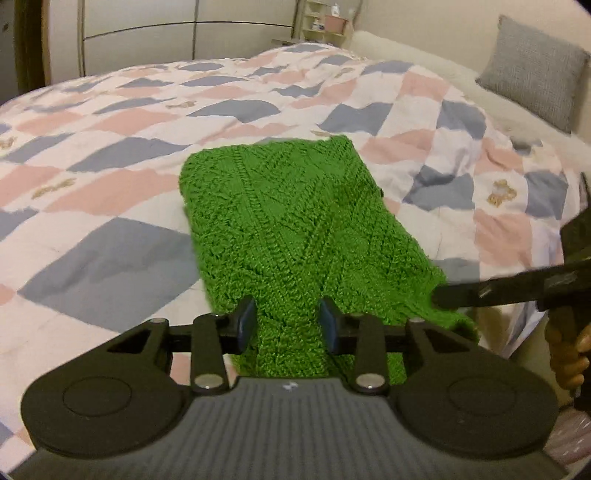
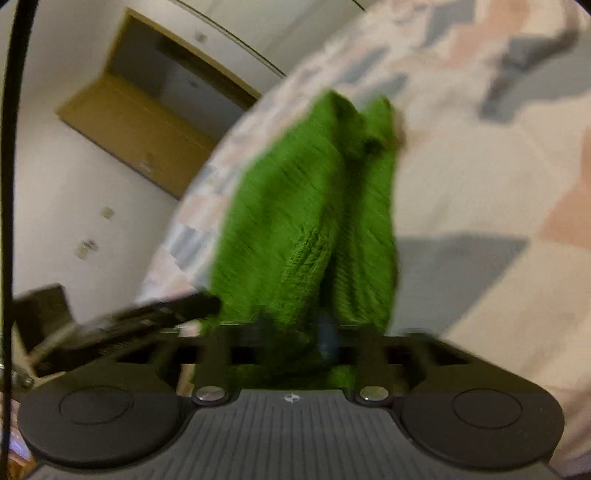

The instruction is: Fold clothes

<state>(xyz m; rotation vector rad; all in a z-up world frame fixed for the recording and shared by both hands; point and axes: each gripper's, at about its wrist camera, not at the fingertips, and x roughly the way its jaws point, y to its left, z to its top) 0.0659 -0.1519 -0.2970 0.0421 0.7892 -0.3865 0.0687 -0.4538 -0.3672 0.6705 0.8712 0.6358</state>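
A green knitted sweater (image 1: pixel 284 218) lies lengthwise on the patchwork quilt (image 1: pixel 110 258), folded into a long band. My left gripper (image 1: pixel 288 326) holds its near end, with knit bunched between the blue pads (image 1: pixel 244 326). My right gripper's dark finger (image 1: pixel 491 288) reaches in from the right to the near right corner; a hand (image 1: pixel 569 354) grips its handle. The right wrist view is blurred and tilted: the sweater (image 2: pixel 306 221) runs away from my right gripper (image 2: pixel 293 332), whose fingers close on its near edge. My left gripper (image 2: pixel 147 317) shows there at the left.
The quilt covers a wide bed. A grey pillow (image 1: pixel 535 70) rests against the white headboard at the right. White wardrobes (image 1: pixel 184 33) and a small shelf (image 1: pixel 325 18) stand beyond the bed. A brown door frame (image 2: pixel 144 122) shows in the right wrist view.
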